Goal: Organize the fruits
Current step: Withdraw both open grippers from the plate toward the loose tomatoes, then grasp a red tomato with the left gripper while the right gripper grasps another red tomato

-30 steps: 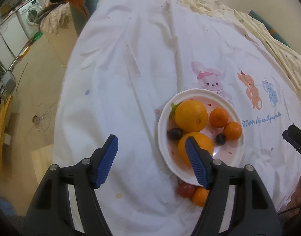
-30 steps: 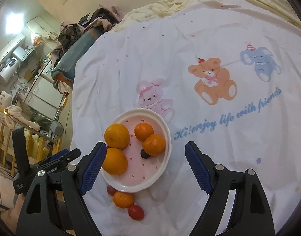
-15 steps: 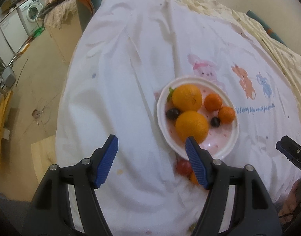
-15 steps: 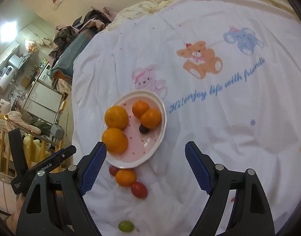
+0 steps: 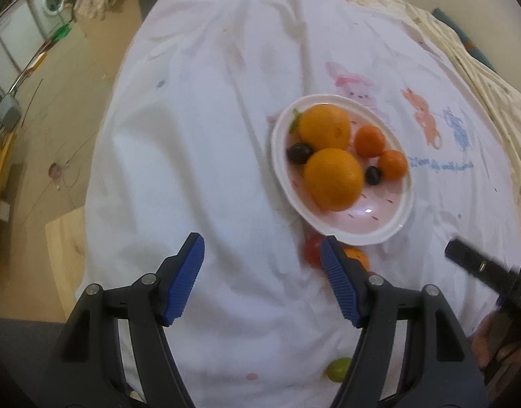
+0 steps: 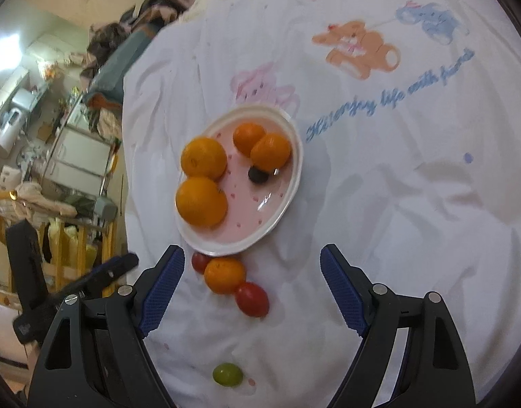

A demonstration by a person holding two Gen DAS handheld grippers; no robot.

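Both claws, left and right, spread, empty, angled down over the cloth.

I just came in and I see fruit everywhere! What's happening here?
A person is tidying fruit with a hand-held gripper in each hand. The left hand-held gripper and the right hand-held gripper are both open and hold nothing. The plate on the white cloth has oranges and dark grapes in it. Off the plate lie a small orange, two red tomatoes and a green grape.
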